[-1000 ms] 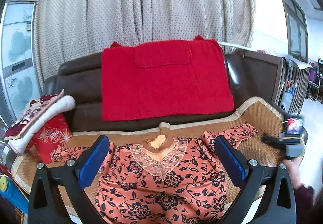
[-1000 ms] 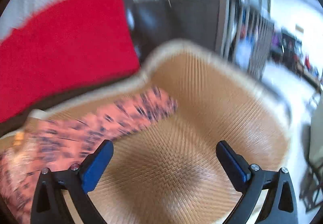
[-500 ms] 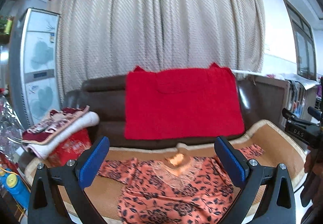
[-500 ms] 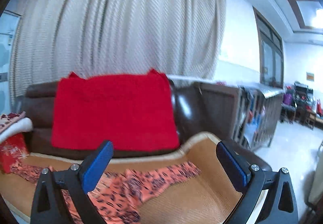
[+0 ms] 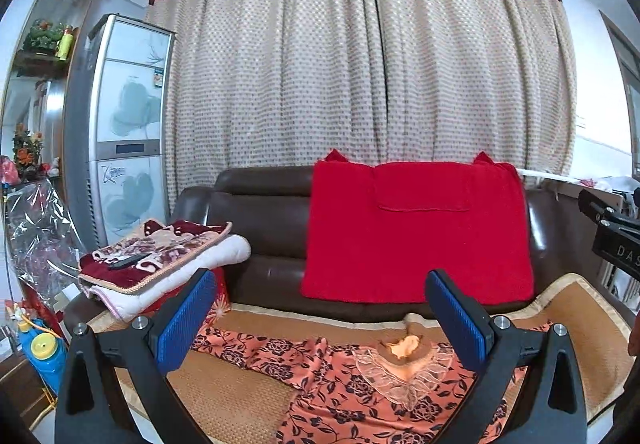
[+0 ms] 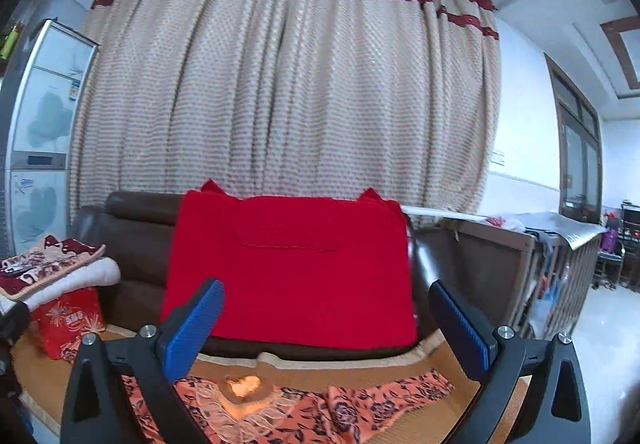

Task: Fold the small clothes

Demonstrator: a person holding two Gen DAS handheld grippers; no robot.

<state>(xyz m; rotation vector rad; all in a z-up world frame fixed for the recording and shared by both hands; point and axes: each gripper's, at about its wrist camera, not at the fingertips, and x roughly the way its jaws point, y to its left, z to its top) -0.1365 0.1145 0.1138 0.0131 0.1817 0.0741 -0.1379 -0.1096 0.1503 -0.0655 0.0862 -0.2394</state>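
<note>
We hold both grippers up and back from the sofa, looking level across it rather than down, so neither one touches any cloth. The left gripper (image 5: 320,320) has its jaws spread wide with nothing between them, and the right gripper (image 6: 332,328) is the same, wide apart and empty. The orange floral blouse (image 5: 360,376) lies flat on the woven seat mat (image 5: 232,396), lace neckline toward the far backrest and sleeves spread out to left and right, which we judge leaves it laid out ready for a first fold. Behind it a red towel (image 5: 416,236) hangs over the brown sofa back (image 5: 260,212), out of the way of the seat. At the left end folded blankets (image 5: 160,260) sit stacked on a red cushion (image 6: 68,320), clear of the blouse.
</note>
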